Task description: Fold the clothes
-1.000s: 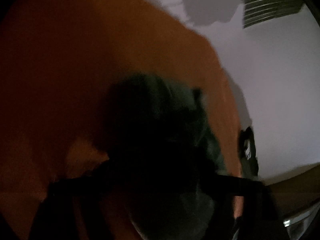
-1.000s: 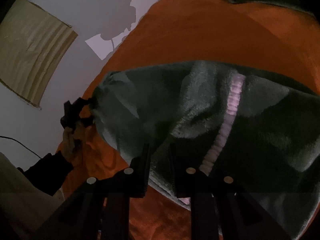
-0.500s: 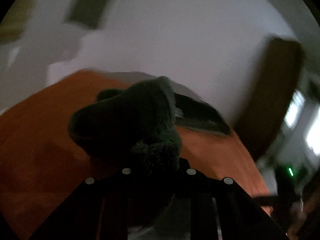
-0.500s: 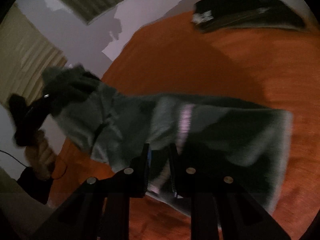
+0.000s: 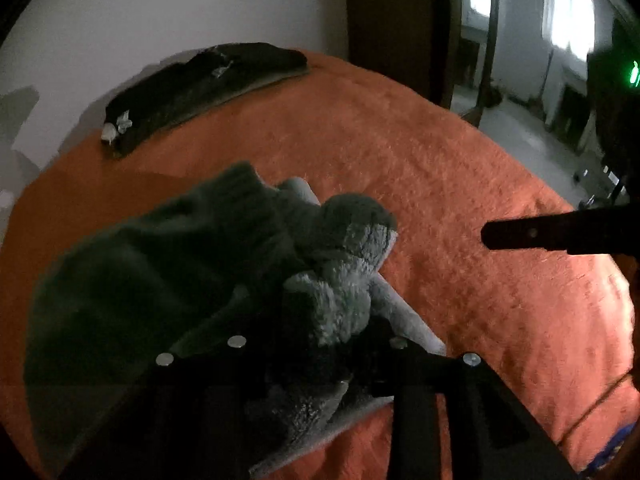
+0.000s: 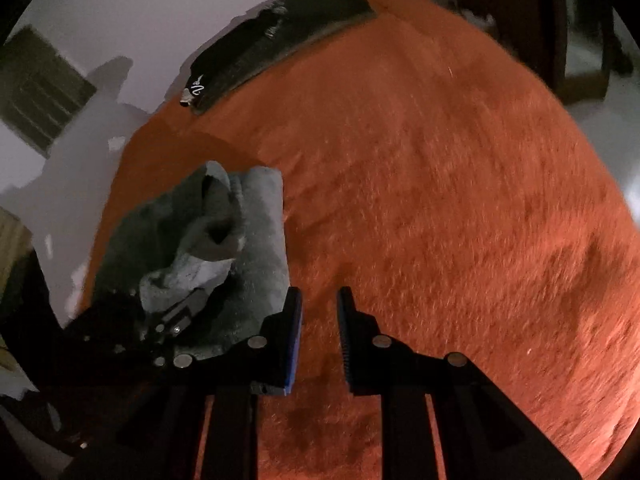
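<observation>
My left gripper is clamped on a bunched fold of the grey fleece garment, which lies heaped on the orange bedspread near the bed's left edge. My right gripper hangs above bare bedspread just beside the heap, its jaws parted and holding nothing. A dark folded garment lies at the far edge of the bed, by the white wall.

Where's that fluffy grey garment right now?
The grey garment lies bunched on the orange blanket, left in the right-wrist view, at the left gripper, with dark folded clothes beyond.
</observation>
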Available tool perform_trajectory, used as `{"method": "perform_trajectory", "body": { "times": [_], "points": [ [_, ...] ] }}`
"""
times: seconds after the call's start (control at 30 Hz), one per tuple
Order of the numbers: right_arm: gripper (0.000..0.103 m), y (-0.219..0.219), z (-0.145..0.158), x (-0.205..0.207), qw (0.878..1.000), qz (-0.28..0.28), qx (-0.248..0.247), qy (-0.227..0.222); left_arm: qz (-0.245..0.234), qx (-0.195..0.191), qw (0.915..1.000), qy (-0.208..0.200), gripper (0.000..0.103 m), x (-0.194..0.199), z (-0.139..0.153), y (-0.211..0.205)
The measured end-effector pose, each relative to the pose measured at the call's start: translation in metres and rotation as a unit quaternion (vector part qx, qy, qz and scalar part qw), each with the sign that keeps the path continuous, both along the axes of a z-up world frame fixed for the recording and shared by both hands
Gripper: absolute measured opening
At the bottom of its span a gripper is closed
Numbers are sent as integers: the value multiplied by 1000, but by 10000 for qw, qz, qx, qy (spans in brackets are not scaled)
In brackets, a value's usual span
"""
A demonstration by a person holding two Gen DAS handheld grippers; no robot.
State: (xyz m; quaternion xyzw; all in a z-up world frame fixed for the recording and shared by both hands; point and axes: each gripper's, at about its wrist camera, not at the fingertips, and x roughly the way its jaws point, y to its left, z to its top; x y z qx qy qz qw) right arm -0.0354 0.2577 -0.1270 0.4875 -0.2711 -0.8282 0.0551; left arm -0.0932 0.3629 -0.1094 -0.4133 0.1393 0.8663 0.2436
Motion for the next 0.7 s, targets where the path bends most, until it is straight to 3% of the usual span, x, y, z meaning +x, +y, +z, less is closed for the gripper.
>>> {"method": "perform_trajectory", "body": {
  "times": [0.1, 0.17, 0.23, 0.3, 0.33, 0.4, 0.5, 0.57, 0.63, 0.67, 0.7],
  "points": [
    [16, 4, -1, -5, 9982, 96, -588, 67, -304, 723, 9965, -280, 41, 7, 32, -37],
    [17, -1, 1, -14, 9944, 291, -1007, 160, -679, 1243, 9890, -417, 48, 19, 56, -60],
    [28, -10, 3, -29, 9876, 504, -1474, 184, -1044, 1650, 9795, -489, 59, 28, 73, -88],
    [52, -17, 5, -45, 9821, 665, -1753, 168, -1435, 2085, 9653, -649, 60, 35, 87, -119],
    [57, -22, 7, -54, 9818, 730, -1746, 153, -1375, 2186, 9635, -711, 61, 35, 91, -141],
    [70, -34, 13, -77, 9859, 914, -1392, 154, -980, 2267, 9657, -805, 67, 28, 93, -184],
    [74, -61, 16, -125, 9843, 1621, -695, -19, 74, 2033, 9745, -948, 73, 2, 66, -236],
    [74, -85, 4, -150, 9779, 2004, -440, -392, 777, 1864, 9739, -1037, 73, -15, 48, -270],
    [74, -111, -10, -171, 9692, 2339, -181, -744, 1476, 1685, 9681, -1121, 73, -33, 31, -305],
    [68, -119, -15, -173, 9689, 2361, 0, -740, 1805, 1597, 9635, -1166, 73, -41, 21, -321],
    [42, -124, -16, -172, 9706, 2307, 147, -665, 1957, 1548, 9602, -1253, 73, -45, 10, -325]
  ]
}}
